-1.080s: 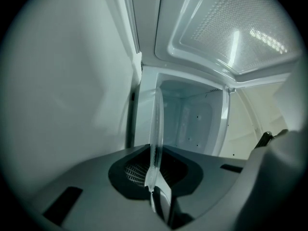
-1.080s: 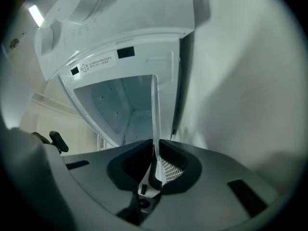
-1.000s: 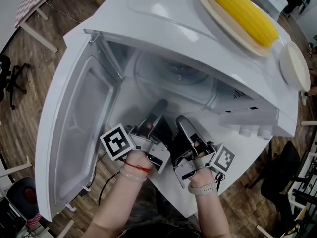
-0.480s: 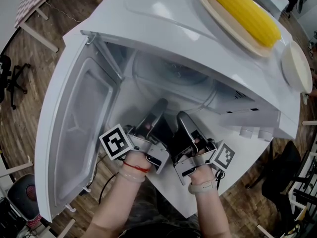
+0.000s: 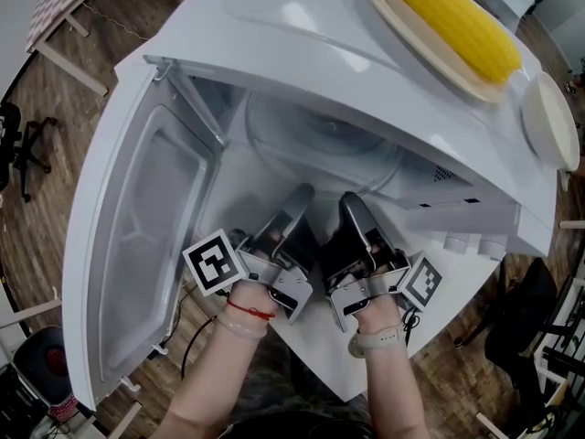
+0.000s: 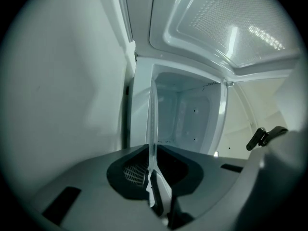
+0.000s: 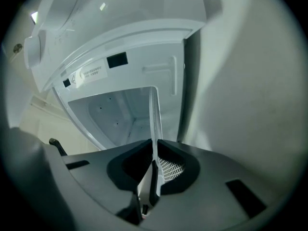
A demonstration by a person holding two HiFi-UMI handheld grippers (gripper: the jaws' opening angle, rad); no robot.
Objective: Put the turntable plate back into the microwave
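Door (image 5: 137,245) stands open at left. Left gripper (image 5: 294,199) is clenched on the near rim of the turntable plate (image 5: 320,140) — the left gripper view shows the glass edge pinched between its jaws. Right gripper (image 5: 355,207), just beside it, is clamped on the same rim. The plate lies mostly inside the microwave (image 5: 302,53) cavity. Step: insertion, probably near its end. Next move calls for lowering the plate level and centred — then letting go with both.

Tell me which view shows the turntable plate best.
The head view: the turntable plate shows as a round glass disc in the microwave opening. The left gripper and right gripper clamp its near rim; their views show only that rim, edge-on.
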